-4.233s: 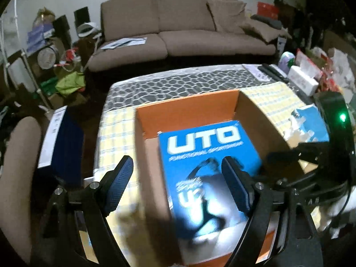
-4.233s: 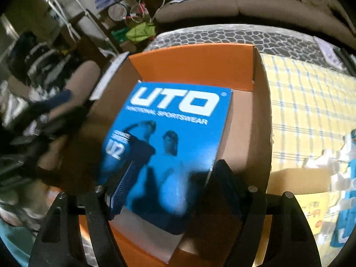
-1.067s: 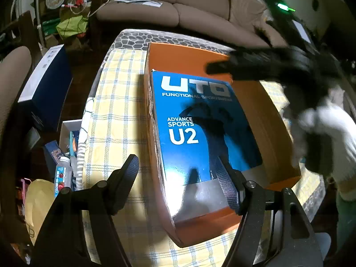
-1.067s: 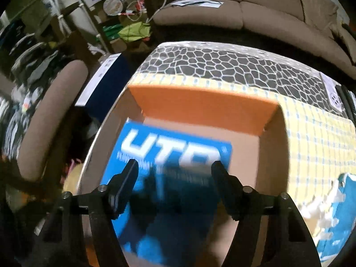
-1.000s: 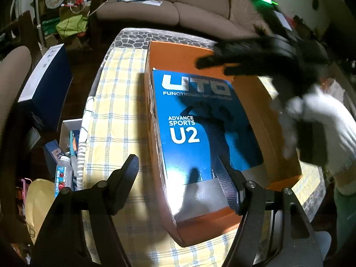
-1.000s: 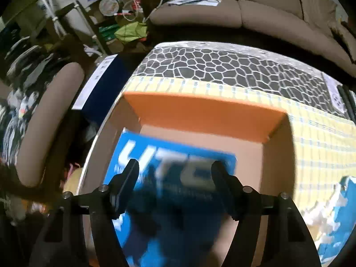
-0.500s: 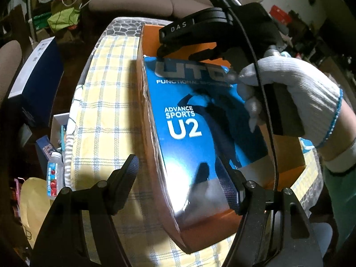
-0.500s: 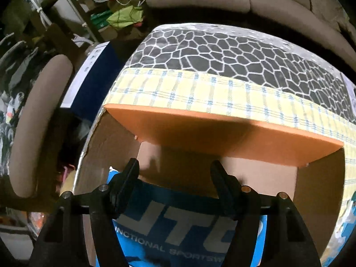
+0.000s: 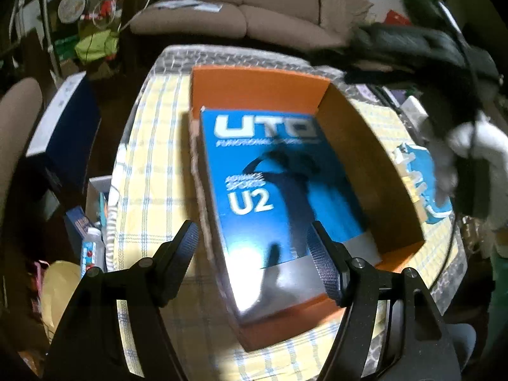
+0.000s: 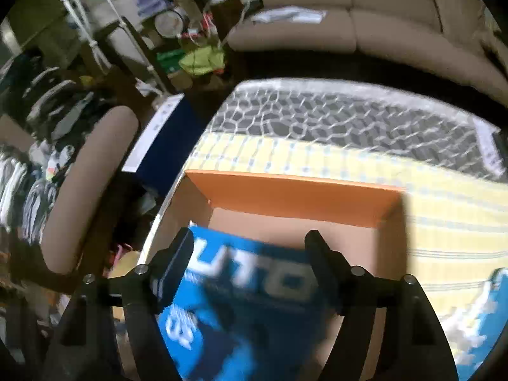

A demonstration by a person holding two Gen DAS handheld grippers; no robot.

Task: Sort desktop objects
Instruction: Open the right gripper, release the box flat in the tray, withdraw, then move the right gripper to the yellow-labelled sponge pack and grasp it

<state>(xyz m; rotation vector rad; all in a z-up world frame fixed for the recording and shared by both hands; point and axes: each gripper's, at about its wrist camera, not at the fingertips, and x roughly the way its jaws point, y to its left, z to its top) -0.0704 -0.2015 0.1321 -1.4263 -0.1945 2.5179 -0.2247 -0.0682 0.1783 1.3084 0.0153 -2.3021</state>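
A blue UTO sportswear box (image 9: pixel 279 187) lies inside an open orange cardboard box (image 9: pixel 254 90) on the yellow checked tablecloth (image 9: pixel 152 165). My left gripper (image 9: pixel 254 254) is open and empty, above the near end of the orange box. My right gripper (image 10: pixel 249 250) is open and empty, above the blue box (image 10: pixel 241 311) with the orange box's far wall (image 10: pixel 292 193) ahead. In the left wrist view the right gripper's black body, blurred, is at the upper right, held by a white-gloved hand (image 9: pixel 470 146).
A blue and white packet (image 9: pixel 422 184) lies on the cloth right of the orange box. A dark blue box (image 9: pixel 63 133), a small bottle (image 9: pixel 90 247) and clutter sit off the table's left edge. A brown chair (image 10: pixel 82 190) and a sofa (image 9: pixel 254 6) stand beyond.
My right gripper has lifted and pulled back to the right, away from over the blue box. The left gripper has risen a little. The blue box stays in the orange box.
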